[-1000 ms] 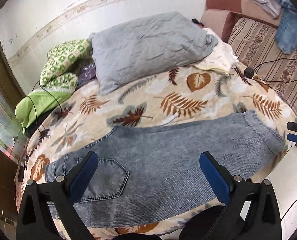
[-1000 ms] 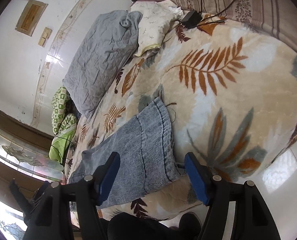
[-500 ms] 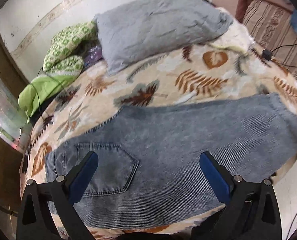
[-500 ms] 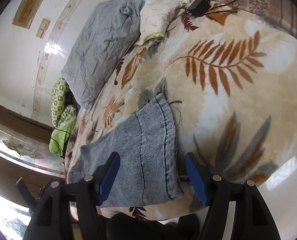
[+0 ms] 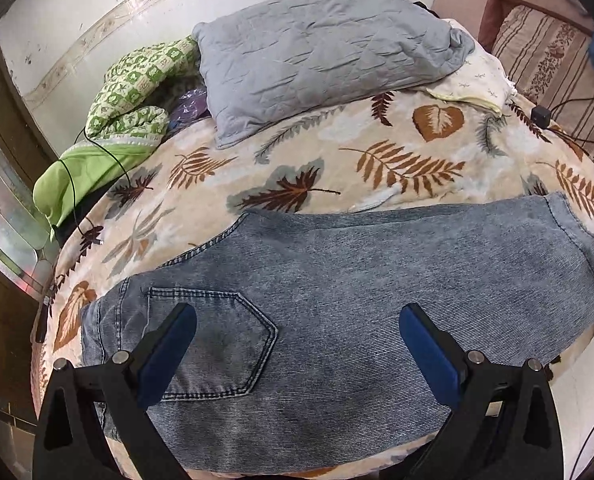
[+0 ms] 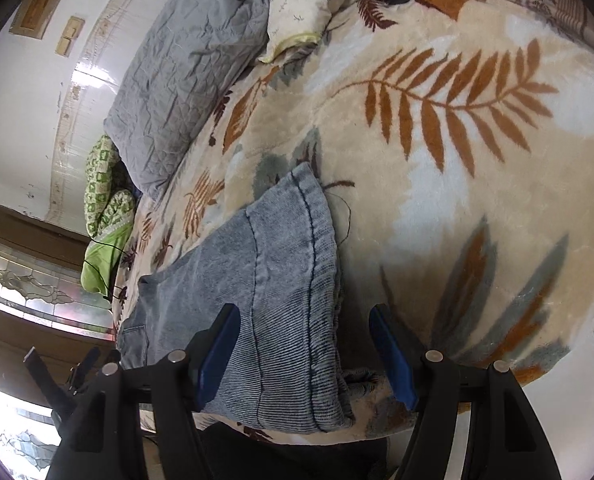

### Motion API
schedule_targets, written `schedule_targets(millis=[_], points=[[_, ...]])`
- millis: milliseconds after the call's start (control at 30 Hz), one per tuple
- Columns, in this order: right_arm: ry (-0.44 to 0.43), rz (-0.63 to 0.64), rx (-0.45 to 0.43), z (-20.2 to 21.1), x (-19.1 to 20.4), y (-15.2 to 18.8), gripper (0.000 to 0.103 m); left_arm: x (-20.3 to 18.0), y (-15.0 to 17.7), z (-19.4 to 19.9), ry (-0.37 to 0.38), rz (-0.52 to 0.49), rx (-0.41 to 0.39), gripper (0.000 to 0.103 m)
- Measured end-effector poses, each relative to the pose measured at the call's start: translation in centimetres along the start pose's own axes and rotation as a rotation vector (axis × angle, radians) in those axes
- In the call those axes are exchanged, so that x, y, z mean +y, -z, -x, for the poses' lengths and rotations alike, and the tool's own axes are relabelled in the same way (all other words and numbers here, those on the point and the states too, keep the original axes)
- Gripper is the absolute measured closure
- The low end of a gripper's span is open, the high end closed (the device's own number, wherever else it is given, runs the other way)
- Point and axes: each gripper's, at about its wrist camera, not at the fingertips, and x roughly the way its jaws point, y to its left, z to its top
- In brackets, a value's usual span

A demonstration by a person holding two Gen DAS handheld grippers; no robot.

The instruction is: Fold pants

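Grey-blue denim pants (image 5: 337,300) lie flat along the near edge of the bed, legs laid one on the other, back pocket (image 5: 213,340) up at the waist end on the left. My left gripper (image 5: 297,344) is open and empty, hovering over the seat of the pants. In the right wrist view the leg cuffs (image 6: 293,280) lie at the bed's near edge. My right gripper (image 6: 305,352) is open and empty, its fingers on either side of the cuff end, just above it.
A leaf-print blanket (image 5: 377,168) covers the bed. A grey pillow (image 5: 317,60), a cream pillow (image 5: 477,80) and green bedding (image 5: 129,96) lie at the back. A black charger (image 5: 541,114) with cables lies at the right by a striped sofa (image 5: 557,52). White floor (image 6: 569,420) borders the bed.
Both grippers have moved closer to the pants, which now fill more of each view. The jaws have stayed open. The pants have not moved.
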Motion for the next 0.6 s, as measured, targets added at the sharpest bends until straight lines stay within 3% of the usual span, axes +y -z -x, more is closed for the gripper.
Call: schedule_targets(millis=[400,600], points=[[0.009,0.000,0.035,-1.7,1.1,0.4,0.033,1.5,0.4,1.2,0.017,0.037,-0.025,0.002],[0.022,-0.007,0.009,-0.6,1.1,0.7,0.033,2.2,0.7,1.1,0.016,0.053,-0.022,0.002]])
